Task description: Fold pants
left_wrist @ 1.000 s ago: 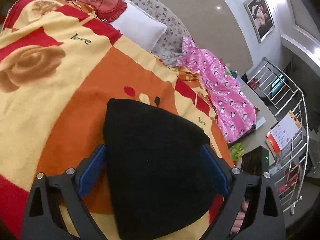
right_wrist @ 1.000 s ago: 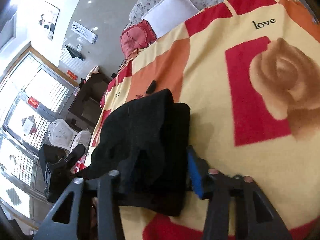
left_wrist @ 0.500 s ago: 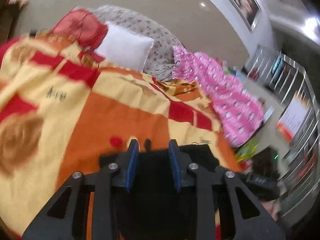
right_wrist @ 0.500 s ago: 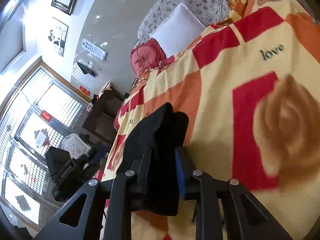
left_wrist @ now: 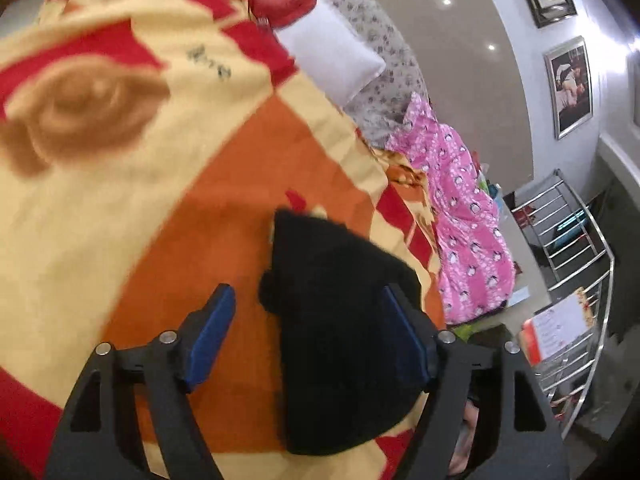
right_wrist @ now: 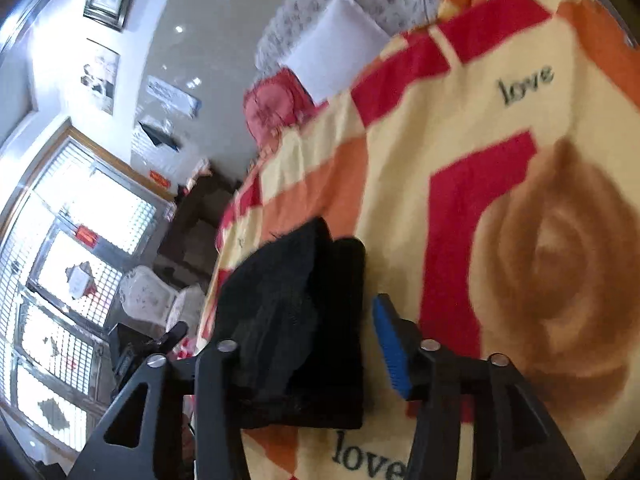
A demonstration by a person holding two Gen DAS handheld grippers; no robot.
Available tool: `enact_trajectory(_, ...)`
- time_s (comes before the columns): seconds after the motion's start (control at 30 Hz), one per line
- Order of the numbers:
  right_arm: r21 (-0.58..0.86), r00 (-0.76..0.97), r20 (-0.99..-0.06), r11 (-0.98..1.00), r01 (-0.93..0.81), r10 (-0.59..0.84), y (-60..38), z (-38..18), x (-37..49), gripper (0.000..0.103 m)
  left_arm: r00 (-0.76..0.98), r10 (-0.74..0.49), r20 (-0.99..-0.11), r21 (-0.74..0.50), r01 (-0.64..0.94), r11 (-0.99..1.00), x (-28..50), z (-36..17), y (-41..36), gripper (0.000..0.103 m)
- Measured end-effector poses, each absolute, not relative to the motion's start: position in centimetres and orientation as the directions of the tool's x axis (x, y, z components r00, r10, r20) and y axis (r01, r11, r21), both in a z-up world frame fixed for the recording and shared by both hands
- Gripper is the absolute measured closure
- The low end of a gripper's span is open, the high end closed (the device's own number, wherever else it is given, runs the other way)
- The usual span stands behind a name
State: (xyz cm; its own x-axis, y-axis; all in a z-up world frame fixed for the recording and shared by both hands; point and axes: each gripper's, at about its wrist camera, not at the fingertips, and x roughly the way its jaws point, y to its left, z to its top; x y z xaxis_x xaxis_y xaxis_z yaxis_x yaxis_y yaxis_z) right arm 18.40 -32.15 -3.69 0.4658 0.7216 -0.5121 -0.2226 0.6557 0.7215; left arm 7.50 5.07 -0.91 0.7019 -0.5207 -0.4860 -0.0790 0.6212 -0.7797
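The black pants lie folded into a compact bundle on the orange, red and yellow rose blanket. My left gripper is open just above it, jaws wide apart, with the bundle under the right finger. In the right wrist view the same bundle lies near the blanket's left edge. My right gripper is open around it; its blue-padded right finger stands clear of the cloth and the left finger is partly hidden behind it.
A white pillow, a red cushion and a pink patterned quilt lie at the far end of the bed. A metal rack stands to the right. Windows and a white chair are to the left, off the bed.
Half a second ago both grippers were shut on the pants. Now both have opened and let go, and the folded bundle rests on the blanket.
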Motion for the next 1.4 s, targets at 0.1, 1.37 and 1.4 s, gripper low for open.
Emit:
enact_trajectory(0.1,0.686,0.436,-0.539,0.676,-0.270,0.721,-30.9,-3.9,18.6,0.054,0.662,-0.569,-0.489,-0.775,-0.031,0.631,8.3,-1.1,2.8,0.027)
enact_trajectory(1.37,0.128,0.630,-0.692,0.918,-0.376,0.354,-21.5,-1.0,22.3,0.102,0.702,-0.409,-0.583,-0.456,0.134,0.880,16.6,3.2,-1.5,0.080)
enact_trajectory(1.4,0.160,0.624,-0.689,0.918,-0.363,0.367,-21.8,-1.1,22.4,0.102,0.674,-0.420,-0.607,-0.460,0.133,0.878,17.4,2.6,-1.7,0.080)
